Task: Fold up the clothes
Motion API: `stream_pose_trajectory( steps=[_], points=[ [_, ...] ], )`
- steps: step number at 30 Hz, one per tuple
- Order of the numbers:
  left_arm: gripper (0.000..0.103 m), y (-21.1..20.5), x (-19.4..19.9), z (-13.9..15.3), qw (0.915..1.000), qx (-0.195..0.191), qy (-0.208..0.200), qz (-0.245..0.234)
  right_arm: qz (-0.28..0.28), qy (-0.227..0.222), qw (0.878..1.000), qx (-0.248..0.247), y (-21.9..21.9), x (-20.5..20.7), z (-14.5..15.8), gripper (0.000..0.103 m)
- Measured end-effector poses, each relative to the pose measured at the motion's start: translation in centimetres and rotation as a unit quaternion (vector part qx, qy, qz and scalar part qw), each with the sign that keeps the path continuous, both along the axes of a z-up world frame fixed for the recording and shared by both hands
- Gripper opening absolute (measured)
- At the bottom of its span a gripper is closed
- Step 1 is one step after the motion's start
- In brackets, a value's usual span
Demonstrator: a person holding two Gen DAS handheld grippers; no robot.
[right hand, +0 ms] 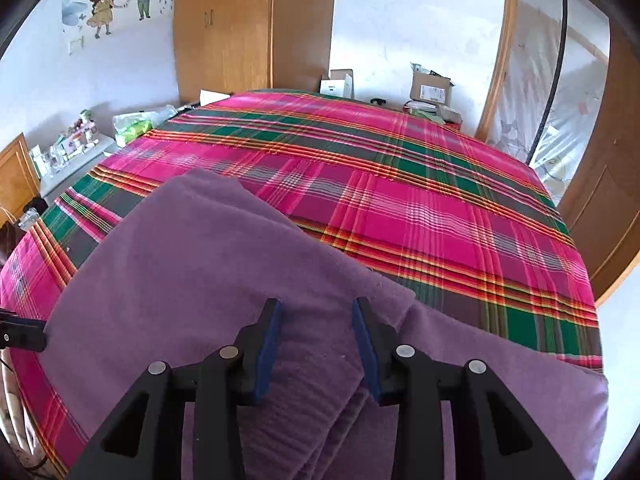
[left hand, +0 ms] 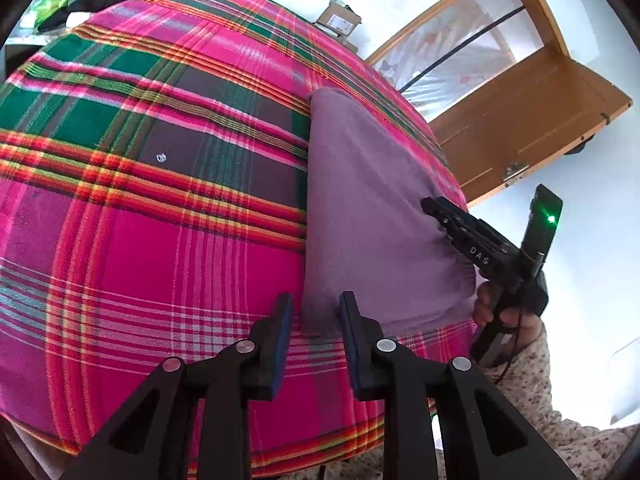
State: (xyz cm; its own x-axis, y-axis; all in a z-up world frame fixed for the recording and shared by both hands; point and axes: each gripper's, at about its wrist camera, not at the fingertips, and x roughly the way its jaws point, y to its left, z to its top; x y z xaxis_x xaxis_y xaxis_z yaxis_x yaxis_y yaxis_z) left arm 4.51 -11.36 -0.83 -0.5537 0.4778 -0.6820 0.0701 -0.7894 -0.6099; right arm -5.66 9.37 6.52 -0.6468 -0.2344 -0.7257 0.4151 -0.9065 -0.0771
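I see a purple cloth lying folded on a bed covered by a pink, green and red checked blanket, near the bed's near edge. From the left wrist view, my left gripper sits at the cloth's near left corner with its jaws spread; the corner lies between the blue pads, but neither pad presses on it. From the right wrist view, my right gripper hangs over the cloth's layered near edge, jaws likewise spread, with the fabric below and between them and no pinch visible. In the left view the right gripper's tip rests against the cloth's right edge, where the fabric puckers, and a hand in a speckled sleeve holds its handle. A wooden door stands beyond the bed. Cardboard boxes and a wooden wardrobe stand at the far side.
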Motion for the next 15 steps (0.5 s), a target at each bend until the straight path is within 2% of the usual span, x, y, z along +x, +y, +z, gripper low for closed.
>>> stream_pose_trajectory(
  steps=[5, 11, 15],
  points=[
    [0.025, 0.2, -0.3, 0.4, 1.0, -0.001, 0.004, -0.008, 0.013, 0.017, 1.0, -0.019, -0.5, 2.4, 1.9, 0.042],
    [0.025, -0.4, -0.4, 0.8, 0.9999, 0.005, 0.008, -0.006, 0.096, 0.031, 0.994, -0.048, -3.4, 7.1, 2.2, 0.044],
    [0.025, -1.6, -1.3, 0.6, 0.9998, 0.018, 0.001, 0.011, 0.143, 0.053, 0.987, -0.049, -6.1, 10.0, 1.5, 0.046]
  ],
)
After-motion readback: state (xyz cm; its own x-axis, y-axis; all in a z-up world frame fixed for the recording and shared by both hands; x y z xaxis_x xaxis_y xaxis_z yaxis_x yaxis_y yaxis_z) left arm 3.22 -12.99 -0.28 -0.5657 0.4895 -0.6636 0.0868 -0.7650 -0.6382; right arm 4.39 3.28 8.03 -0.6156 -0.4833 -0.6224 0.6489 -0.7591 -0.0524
